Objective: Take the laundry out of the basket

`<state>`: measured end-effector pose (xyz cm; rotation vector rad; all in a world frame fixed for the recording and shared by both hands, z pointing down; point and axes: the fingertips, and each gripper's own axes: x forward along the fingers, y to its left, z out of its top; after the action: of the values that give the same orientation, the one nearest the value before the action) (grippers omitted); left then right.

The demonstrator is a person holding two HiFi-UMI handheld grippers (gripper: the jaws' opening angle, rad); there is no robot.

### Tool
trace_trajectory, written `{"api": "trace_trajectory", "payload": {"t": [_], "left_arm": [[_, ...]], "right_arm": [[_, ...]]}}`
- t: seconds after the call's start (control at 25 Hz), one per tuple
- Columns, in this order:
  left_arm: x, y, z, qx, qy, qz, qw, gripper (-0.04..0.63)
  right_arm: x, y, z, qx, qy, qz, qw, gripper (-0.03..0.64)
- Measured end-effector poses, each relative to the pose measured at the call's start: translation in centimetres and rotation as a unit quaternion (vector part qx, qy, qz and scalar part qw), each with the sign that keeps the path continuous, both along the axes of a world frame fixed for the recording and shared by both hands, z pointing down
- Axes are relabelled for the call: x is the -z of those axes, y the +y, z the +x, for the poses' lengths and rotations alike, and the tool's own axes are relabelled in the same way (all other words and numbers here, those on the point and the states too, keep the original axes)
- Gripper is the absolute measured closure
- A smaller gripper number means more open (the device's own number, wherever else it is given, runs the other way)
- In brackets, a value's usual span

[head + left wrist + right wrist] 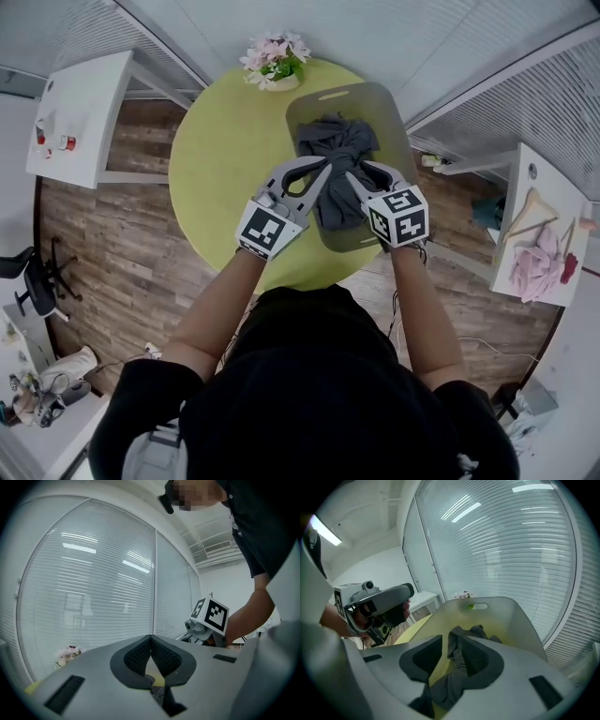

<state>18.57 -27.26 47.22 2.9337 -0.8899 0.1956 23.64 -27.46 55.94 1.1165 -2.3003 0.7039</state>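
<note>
Site type: office or lab room with home-style items.
- Evidence: glass partition walls with horizontal blinds (553, 103), upper right
- ceiling air vent (216, 548)
- office chair (37, 281), lower left
- white side table (84, 122), upper left
- Home-style items: wood-plank floor (122, 253), round tabletop (220, 178), flower pot (275, 61), laundry basket (356, 91), centre

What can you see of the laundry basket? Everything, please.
The basket is a smooth grey plastic tub, oblong with rounded corners, high walls and a slot handle cut in its far end. It stands upright on the right side of the round yellow-green table, near the flowers. Crumpled dark grey laundry lies inside. The left gripper and right gripper are over its near end; contact with its walls cannot be told.
</note>
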Motion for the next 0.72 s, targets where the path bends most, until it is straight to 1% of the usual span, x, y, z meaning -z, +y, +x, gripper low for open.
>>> {"api": "trace_trajectory", "payload": {"t": [0.2, 0.32, 0.48, 0.72], "left_arm": [[-1.3, -1.4, -0.5, 0.007, -0.002, -0.006, 1.0, 0.586], [-2.1, -2.2, -0.7, 0.011, -0.003, -0.008, 0.9999, 0.586], [-3.1, -3.2, -0.7, 0.014, 0.005, -0.01, 0.9998, 0.586], [-4.1, -3.8, -0.7, 0.01, -0.004, -0.017, 0.9998, 0.586]], "right_arm": [[-3.2, -1.0, -0.8, 0.009, 0.019, -0.032, 0.999, 0.468], [-5.9, -1.4, -1.3, 0.023, 0.032, -0.074, 0.996, 0.409], [-9.4, -2.0, -2.2, 0.04, 0.053, -0.117, 0.991, 0.362], [-14.6, -2.7, -2.4, 0.03, 0.085, -0.173, 0.981, 0.28]]}}
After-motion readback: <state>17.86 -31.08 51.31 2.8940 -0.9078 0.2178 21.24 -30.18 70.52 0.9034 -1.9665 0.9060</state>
